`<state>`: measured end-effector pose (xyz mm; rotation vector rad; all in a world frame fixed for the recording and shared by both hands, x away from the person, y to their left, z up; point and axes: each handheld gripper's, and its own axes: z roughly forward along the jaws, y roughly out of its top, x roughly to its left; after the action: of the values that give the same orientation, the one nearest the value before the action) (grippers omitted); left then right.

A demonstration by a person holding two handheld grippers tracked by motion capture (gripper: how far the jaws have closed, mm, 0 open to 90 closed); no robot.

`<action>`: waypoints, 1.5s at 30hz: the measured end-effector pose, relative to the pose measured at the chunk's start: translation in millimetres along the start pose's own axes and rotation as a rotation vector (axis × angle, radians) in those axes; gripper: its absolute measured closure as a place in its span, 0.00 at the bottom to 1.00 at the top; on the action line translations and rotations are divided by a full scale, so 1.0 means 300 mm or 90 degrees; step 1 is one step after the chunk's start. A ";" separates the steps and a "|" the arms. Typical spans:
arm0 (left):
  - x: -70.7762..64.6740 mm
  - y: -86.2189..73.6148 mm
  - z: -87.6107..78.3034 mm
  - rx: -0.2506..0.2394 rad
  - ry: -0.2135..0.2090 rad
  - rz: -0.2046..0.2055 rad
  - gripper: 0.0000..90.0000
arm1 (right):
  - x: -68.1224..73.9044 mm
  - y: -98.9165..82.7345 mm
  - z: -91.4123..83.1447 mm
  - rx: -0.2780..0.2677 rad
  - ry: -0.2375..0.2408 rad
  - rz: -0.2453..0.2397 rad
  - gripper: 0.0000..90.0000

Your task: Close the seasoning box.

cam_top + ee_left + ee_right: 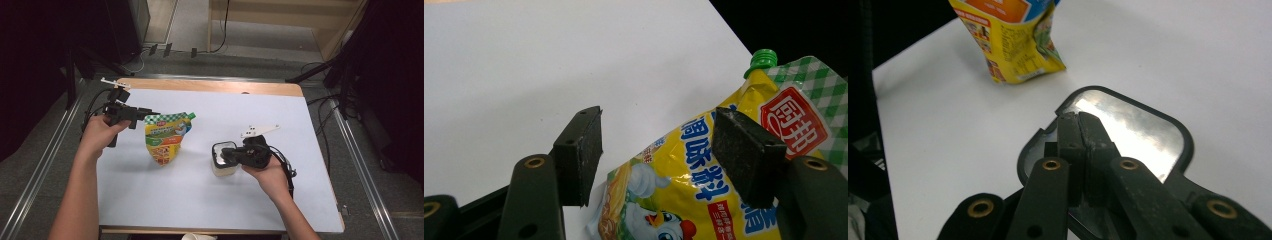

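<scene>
Jaws on the left gripper (656, 150) stand apart, the two black pads spread on either side of the top edge of the yellow seasoning pouch (165, 137) without pressing it. If they close from this angle they may pinch only the thin film near the green screw cap (763, 58), and the pouch, standing upright left of centre on the white worktop (300, 200), could fold or tip over. The right gripper (1079, 131) has its jaws clenched together with nothing between them, their tips resting on or just above the foil-sealed lid of the white tub (223, 159), right of centre and nearer the person. Pressing down there could dent or pierce the foil, or shove the tub sideways. Pouch and tub stand apart, so one toppling should miss the other.
</scene>
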<state>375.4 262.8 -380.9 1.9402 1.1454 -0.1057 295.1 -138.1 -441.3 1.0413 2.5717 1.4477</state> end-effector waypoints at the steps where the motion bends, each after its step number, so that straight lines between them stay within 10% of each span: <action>1: 0.000 0.000 0.001 0.001 0.001 -0.001 0.42 | 0.000 -0.001 0.002 -0.003 0.003 0.000 1.00; 13: 0.001 0.000 0.016 0.012 0.001 -0.003 0.42 | -0.003 -0.005 0.001 -0.011 -0.001 -0.010 0.99; 45: 0.006 -0.006 0.019 0.014 0.002 -0.006 0.41 | -0.113 -0.025 -0.095 -0.068 -0.059 0.020 0.56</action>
<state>377.0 260.3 -386.3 1.9545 1.1611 -0.1201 308.3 -181.1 -440.8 1.1118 2.3984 1.4878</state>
